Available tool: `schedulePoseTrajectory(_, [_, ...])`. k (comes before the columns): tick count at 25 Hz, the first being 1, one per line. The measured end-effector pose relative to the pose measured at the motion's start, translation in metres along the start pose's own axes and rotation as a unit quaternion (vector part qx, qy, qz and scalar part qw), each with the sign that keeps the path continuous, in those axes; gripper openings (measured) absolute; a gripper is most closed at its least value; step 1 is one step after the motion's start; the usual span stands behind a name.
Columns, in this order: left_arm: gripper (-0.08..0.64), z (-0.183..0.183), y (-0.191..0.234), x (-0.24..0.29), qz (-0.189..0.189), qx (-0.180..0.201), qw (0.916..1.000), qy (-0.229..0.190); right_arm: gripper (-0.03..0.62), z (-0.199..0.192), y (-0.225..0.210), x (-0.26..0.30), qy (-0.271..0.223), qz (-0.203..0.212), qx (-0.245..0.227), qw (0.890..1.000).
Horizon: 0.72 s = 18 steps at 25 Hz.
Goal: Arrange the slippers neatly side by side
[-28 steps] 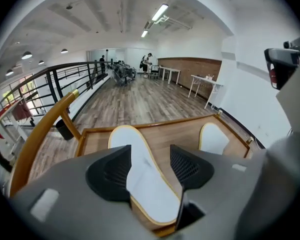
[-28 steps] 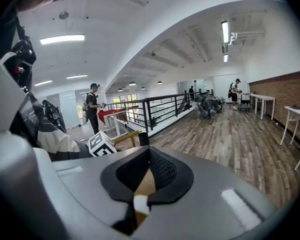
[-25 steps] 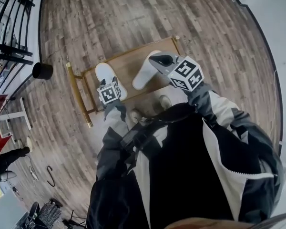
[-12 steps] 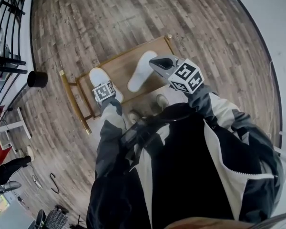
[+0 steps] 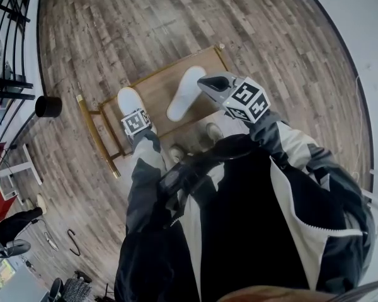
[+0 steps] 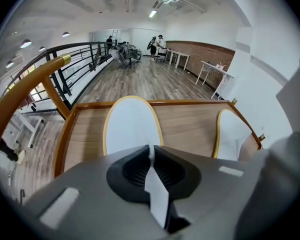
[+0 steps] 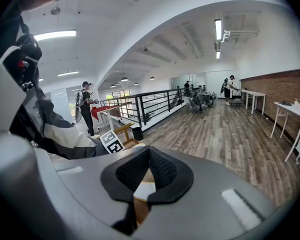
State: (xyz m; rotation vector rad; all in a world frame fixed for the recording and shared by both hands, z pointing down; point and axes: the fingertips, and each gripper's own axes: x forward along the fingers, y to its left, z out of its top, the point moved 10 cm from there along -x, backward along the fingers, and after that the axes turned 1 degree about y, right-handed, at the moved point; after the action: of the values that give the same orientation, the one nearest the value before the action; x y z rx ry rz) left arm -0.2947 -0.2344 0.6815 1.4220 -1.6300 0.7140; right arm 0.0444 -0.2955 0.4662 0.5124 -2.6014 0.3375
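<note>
the left gripper (image 5: 131,109) points steeply down. its jaws have just closed and pinch the edge of a white slipper (image 6: 132,124). the right gripper (image 5: 209,82) is held higher, tipped a little down, jaws together and empty.

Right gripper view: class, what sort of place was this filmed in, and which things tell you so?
Probably an upper level of an open-plan office or workshop: a long wood-plank floor, a black metal railing along its open edge, and white tables against a brick wall.
</note>
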Motion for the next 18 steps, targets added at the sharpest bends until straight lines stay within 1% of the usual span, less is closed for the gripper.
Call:
schedulePoseTrajectory(2, [0.029, 0.000, -0.001, -0.005, -0.002, -0.003, 0.9999, -0.014, 0.005, 0.000, 0.002, 0.002, 0.000, 0.005, -0.003, 1.000])
schedulePoseTrajectory(4, [0.029, 0.002, -0.003, -0.013, -0.007, -0.017, 0.9992, -0.037, 0.005, 0.001, 0.004, 0.004, -0.002, 0.011, -0.007, 1.000])
schedulePoseTrajectory(7, [0.028, 0.011, -0.008, -0.033, -0.021, -0.036, 0.9953, -0.087, 0.005, 0.006, 0.005, 0.008, -0.007, 0.022, -0.012, 1.000])
schedulePoseTrajectory(9, [0.028, 0.019, -0.013, -0.051, -0.027, -0.032, 0.9917, -0.121, 0.005, 0.009, 0.007, 0.013, -0.010, 0.028, -0.013, 0.999])
schedulePoseTrajectory(12, [0.028, 0.031, -0.021, -0.084, -0.036, -0.025, 0.9836, -0.175, 0.005, 0.012, 0.010, 0.023, -0.016, 0.040, -0.016, 0.999])
schedulePoseTrajectory(15, [0.028, 0.038, -0.027, -0.118, -0.049, -0.030, 0.9725, -0.226, 0.005, 0.018, 0.013, 0.034, -0.021, 0.058, -0.022, 0.998])
schedulePoseTrajectory(18, [0.028, 0.043, -0.036, -0.151, -0.057, -0.023, 0.9621, -0.266, 0.005, 0.025, 0.013, 0.042, -0.026, 0.073, -0.028, 0.997])
